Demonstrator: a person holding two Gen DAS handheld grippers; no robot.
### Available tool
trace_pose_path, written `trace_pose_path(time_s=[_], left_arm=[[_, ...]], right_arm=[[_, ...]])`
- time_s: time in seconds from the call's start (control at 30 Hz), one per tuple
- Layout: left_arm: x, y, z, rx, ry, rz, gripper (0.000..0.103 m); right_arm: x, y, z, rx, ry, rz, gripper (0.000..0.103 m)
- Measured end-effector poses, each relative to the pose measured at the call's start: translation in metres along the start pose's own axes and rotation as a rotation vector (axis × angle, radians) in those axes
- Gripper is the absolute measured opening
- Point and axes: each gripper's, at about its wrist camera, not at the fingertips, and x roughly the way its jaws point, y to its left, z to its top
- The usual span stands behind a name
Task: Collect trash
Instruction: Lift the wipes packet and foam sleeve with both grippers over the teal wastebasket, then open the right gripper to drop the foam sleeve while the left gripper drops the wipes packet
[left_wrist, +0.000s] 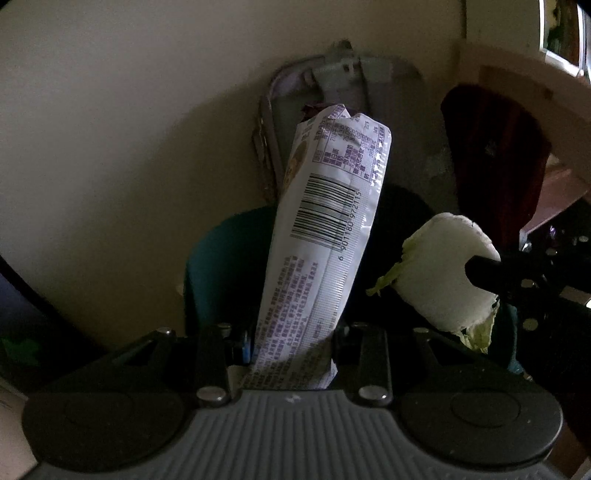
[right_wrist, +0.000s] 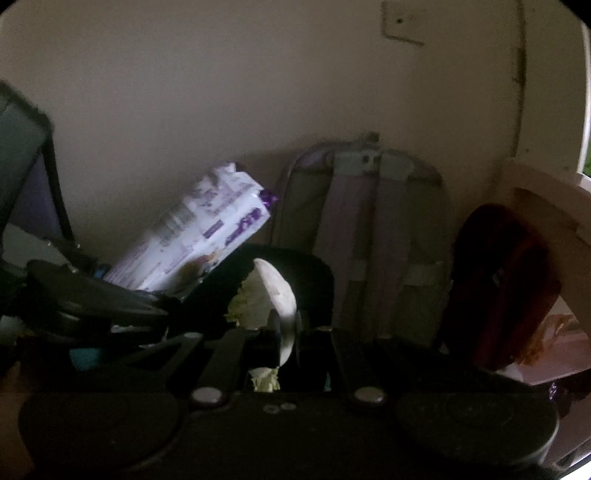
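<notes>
Left gripper (left_wrist: 291, 354) is clamped on the bottom end of a snack wrapper (left_wrist: 325, 229), which stands up through the centre of the left wrist frame. Wrapper judged light, thin crinkly film, slippery; it holds its tube shape only loosely, so a pinch low near the sealed end, as now, looks right. White and purple print, barcode mid-length, torn jagged top.

Right gripper (right_wrist: 286, 328) is pinched on a cabbage piece (right_wrist: 279, 291), seen edge-on at centre of the right wrist frame; in the left wrist frame it sits right of centre. Judged light, stiff pale rib, soft frilly green edges that would tear or slip; best held on the thick white rib. A loose green scrap lies low between the fingers.

Both items hang over a dark-lined teal bin (left_wrist: 207, 258), lower centre in the left view. Behind it, a grey backpack (right_wrist: 373, 236) leans on the wall and a dark red cloth (right_wrist: 498, 284) sits at right.
</notes>
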Motion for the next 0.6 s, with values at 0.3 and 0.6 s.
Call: trace_pose_path(time_s=[0.3, 0.6], left_arm=[[0.026, 0.009, -0.007, 0.080, 0.060, 0.032, 0.035], [0.050, 0.000, -0.013, 0.129, 0.126, 0.032, 0.036]], right_arm=[[0.025, 0.015, -0.005, -0.129, 0.059, 0.008, 0.006], [0.043, 0.023, -0.012, -0.173, 0.131, 0.011, 0.006]])
